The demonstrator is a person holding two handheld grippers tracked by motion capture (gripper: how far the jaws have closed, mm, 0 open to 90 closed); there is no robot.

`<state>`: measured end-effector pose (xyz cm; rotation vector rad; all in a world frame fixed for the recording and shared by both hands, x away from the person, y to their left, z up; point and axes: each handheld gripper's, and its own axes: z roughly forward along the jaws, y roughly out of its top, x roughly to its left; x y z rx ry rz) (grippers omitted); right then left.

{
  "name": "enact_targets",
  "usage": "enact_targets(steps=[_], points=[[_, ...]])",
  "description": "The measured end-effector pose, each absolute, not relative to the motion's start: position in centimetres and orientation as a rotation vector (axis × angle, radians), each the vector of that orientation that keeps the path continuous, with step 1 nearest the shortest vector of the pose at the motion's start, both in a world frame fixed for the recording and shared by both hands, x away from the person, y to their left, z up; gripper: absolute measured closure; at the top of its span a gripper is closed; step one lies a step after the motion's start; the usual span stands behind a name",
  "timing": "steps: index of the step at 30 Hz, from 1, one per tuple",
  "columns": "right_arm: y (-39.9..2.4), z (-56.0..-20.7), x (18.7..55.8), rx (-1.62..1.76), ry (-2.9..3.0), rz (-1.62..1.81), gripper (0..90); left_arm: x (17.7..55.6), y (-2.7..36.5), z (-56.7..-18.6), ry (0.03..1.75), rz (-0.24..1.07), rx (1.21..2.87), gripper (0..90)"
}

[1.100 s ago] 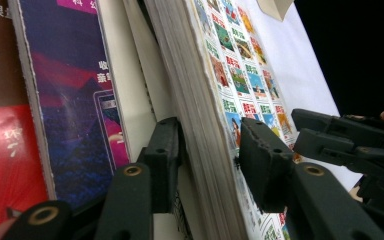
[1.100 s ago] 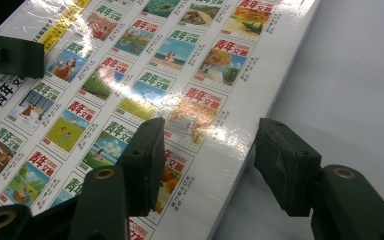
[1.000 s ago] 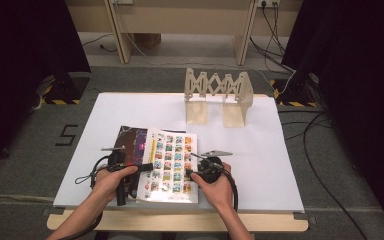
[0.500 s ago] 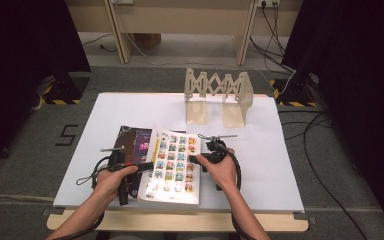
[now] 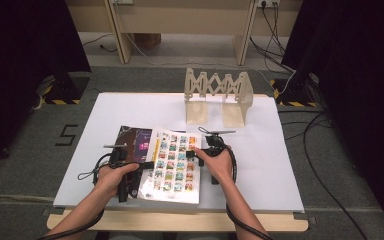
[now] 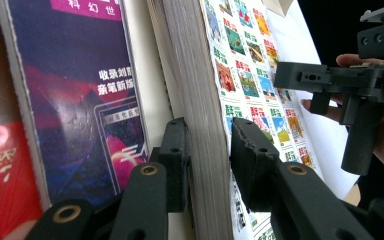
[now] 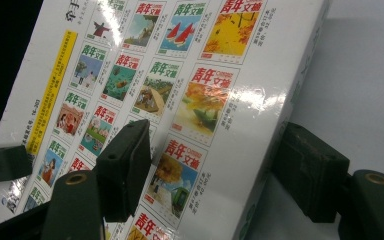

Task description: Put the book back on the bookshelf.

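A thick white magazine [image 5: 172, 160] with rows of small cover pictures lies partly over a dark purple magazine [image 5: 135, 142]. My left gripper [image 5: 147, 165] is shut on the white magazine's left edge. In the left gripper view its jaws [image 6: 207, 150] pinch the page block [image 6: 195, 75]. They have just been opening slightly, and both pads still touch it. My right gripper [image 5: 195, 150] stands open at the magazine's right edge. In the right gripper view [image 7: 217, 155] one jaw hovers over the cover [image 7: 180, 75] and the other is beyond the edge, over the table.
A folding wooden rack [image 5: 217, 95] stands at the back of the white table [image 5: 280, 150]. The dark magazine [image 6: 75, 100] lies just left of my left jaws, with a red cover [image 6: 0, 165] beside it. Cables trail from both grippers.
My right gripper has moved away from the table's near edge, up along the white magazine's right side. The left hand has stayed in place on the magazine's left edge.
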<state>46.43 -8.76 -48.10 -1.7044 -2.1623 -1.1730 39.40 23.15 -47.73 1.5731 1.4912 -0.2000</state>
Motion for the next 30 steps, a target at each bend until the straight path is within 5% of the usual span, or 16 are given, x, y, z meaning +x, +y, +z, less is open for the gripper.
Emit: enact_targets(steps=[3, 8, 13, 30], points=[[-8.6, -48.1, 46.5, -1.715, -2.158, -1.192, 36.4, 39.6, 23.0, -47.6, 1.488, -0.189, 1.597, 68.4], [-8.9, -46.5, 46.1, -1.704, -2.164, -1.274, 56.3, 39.8, 23.1, -47.3, 1.481, -0.185, 1.649, 68.4], [-8.2, -44.8, 45.9, -1.653, -2.226, -1.327, 61.4, 40.0, 23.2, -47.1, 1.475, -0.185, 1.679, 68.2], [-6.6, -46.8, 49.7, -1.644, -2.162, -1.256, 54.8, 40.0, 23.6, -47.3, 1.482, -0.211, 1.671, 67.9]])
